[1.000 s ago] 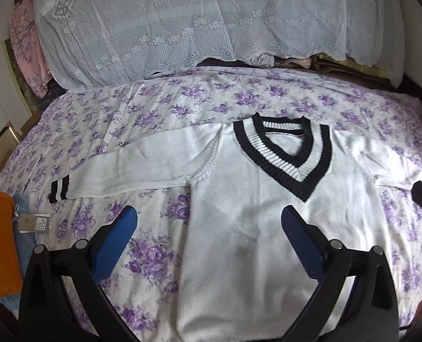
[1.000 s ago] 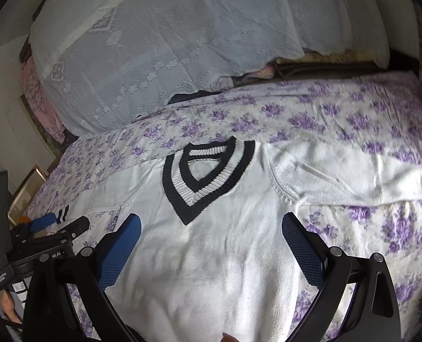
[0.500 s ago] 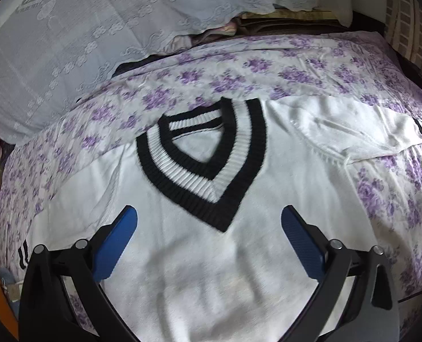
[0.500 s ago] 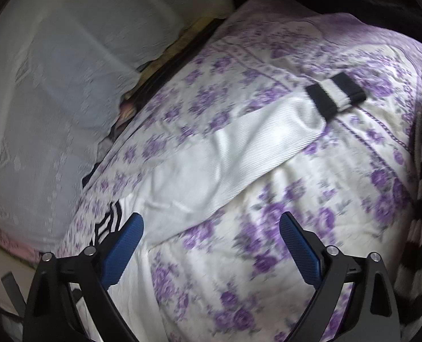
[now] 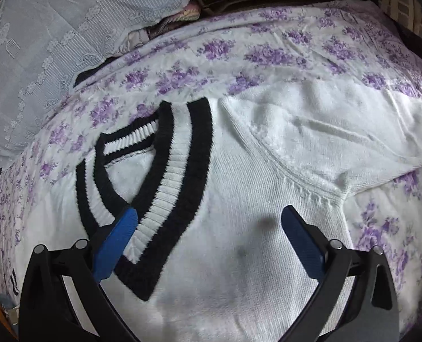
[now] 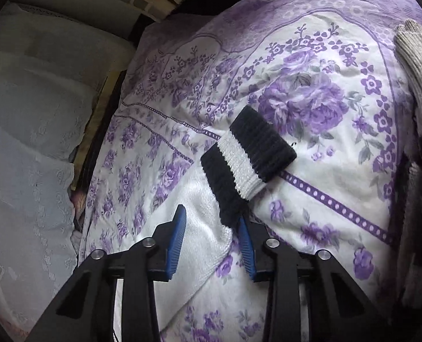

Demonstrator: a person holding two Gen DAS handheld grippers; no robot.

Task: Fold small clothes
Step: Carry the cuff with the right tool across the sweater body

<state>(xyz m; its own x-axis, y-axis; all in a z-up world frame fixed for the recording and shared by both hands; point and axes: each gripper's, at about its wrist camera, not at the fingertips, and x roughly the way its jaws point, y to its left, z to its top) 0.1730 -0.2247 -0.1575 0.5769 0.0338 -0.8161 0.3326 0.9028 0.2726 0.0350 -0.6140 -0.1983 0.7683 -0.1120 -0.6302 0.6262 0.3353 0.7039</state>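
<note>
A white knit sweater (image 5: pixel 239 199) with a black-and-white striped V-neck collar (image 5: pixel 165 176) lies flat on the floral bed. My left gripper (image 5: pixel 208 219) is open and hovers low over the chest, its left finger over the collar's point. The sweater's right sleeve (image 5: pixel 339 142) stretches to the right. In the right wrist view that sleeve (image 6: pixel 199 216) ends in a black-and-white striped cuff (image 6: pixel 248 156). My right gripper (image 6: pixel 211 222) is partly closed around the sleeve just behind the cuff, with a gap between pads and cloth.
The bed has a purple-flowered cover (image 6: pixel 310 99). A lace-covered pile of bedding (image 5: pixel 54 42) runs along the far side. A beige and dark striped knit (image 6: pixel 421 114) lies at the right edge of the bed.
My left gripper has moved closer and right over the sweater's chest. My right gripper has moved down to the sleeve end and narrowed around it.
</note>
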